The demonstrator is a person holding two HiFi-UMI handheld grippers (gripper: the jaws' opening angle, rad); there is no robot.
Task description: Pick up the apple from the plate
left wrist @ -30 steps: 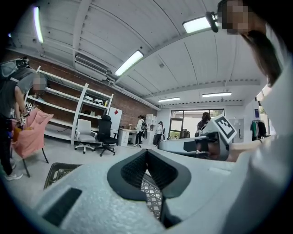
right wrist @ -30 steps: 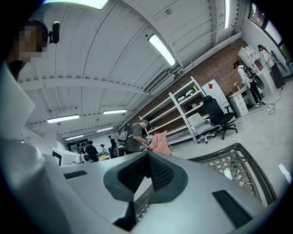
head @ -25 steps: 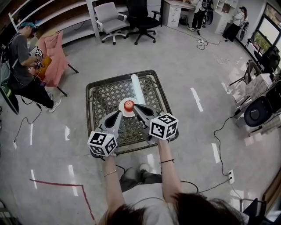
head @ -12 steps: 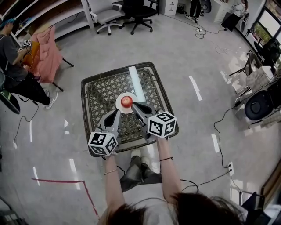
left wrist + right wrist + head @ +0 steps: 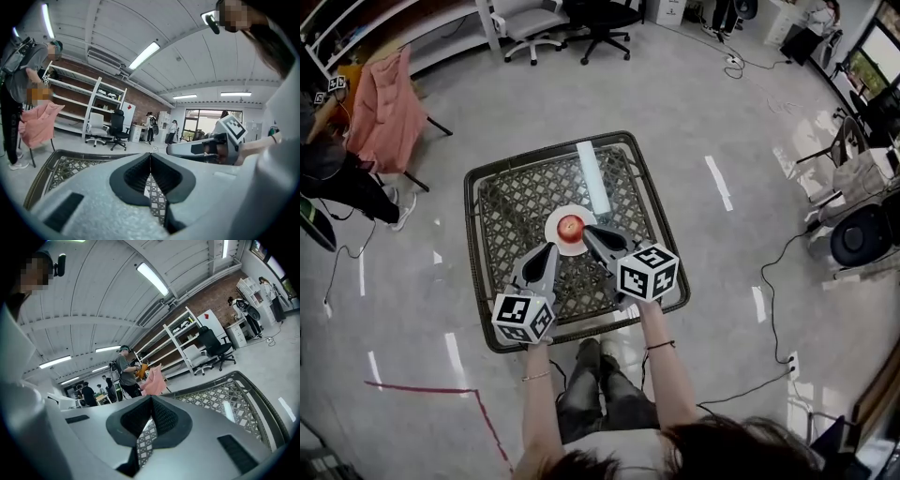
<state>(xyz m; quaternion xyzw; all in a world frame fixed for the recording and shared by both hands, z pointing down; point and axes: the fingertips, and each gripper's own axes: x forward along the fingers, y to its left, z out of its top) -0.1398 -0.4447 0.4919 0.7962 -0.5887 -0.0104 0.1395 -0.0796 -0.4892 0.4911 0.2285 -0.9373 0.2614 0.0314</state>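
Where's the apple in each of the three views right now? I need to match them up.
Head view: the apple sits on the white plate, mid-picture, at the centre of the lattice table.
Left gripper view: not in it; the shut jaws fill the middle.
Right gripper view: not in it either, again behind shut jaws.
Shared landmark: the lattice table, at lower left in the left gripper view and at right in the right gripper view.
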